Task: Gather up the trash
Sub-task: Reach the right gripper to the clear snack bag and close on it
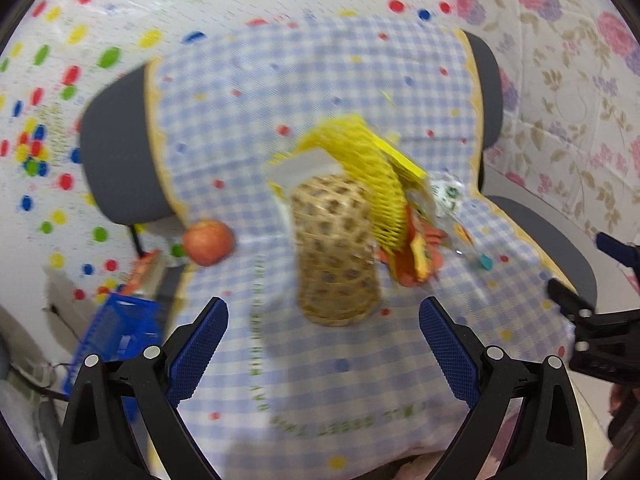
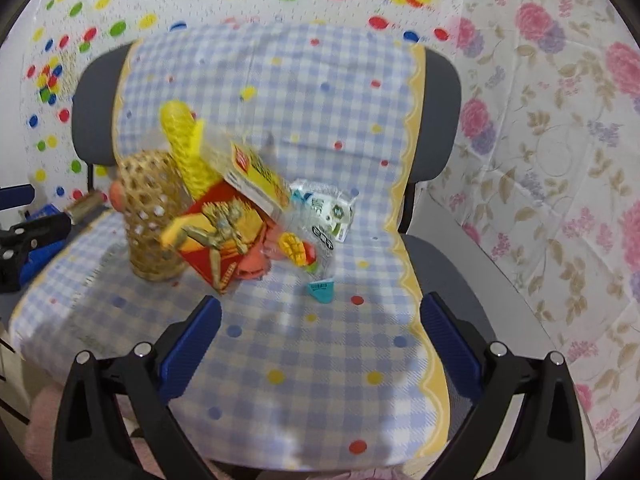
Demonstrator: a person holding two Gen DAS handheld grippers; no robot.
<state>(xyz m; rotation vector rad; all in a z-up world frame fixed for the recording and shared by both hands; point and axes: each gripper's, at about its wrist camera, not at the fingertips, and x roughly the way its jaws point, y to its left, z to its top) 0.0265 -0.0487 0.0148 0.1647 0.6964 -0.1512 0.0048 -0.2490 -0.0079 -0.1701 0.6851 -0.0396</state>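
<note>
A woven wicker basket (image 1: 334,252) (image 2: 152,216) stands on a chair seat covered with a blue checked cloth (image 1: 320,360) (image 2: 312,360). A yellow foam net (image 1: 372,184) (image 2: 186,144) and a yellow box (image 2: 256,176) stick out of its top. A red wrapper (image 2: 220,236), a clear bag with white print (image 2: 324,208), a mango-print packet (image 2: 296,250) and a teal scrap (image 2: 320,290) lie beside it. My left gripper (image 1: 324,344) is open and empty, just short of the basket. My right gripper (image 2: 320,344) is open and empty, near the teal scrap.
An apple (image 1: 208,242) lies on the seat left of the basket. A blue crate (image 1: 116,332) stands on the floor left of the chair. The chair's grey backrest (image 2: 440,120) rises behind. Dotted and flowered sheets cover the walls.
</note>
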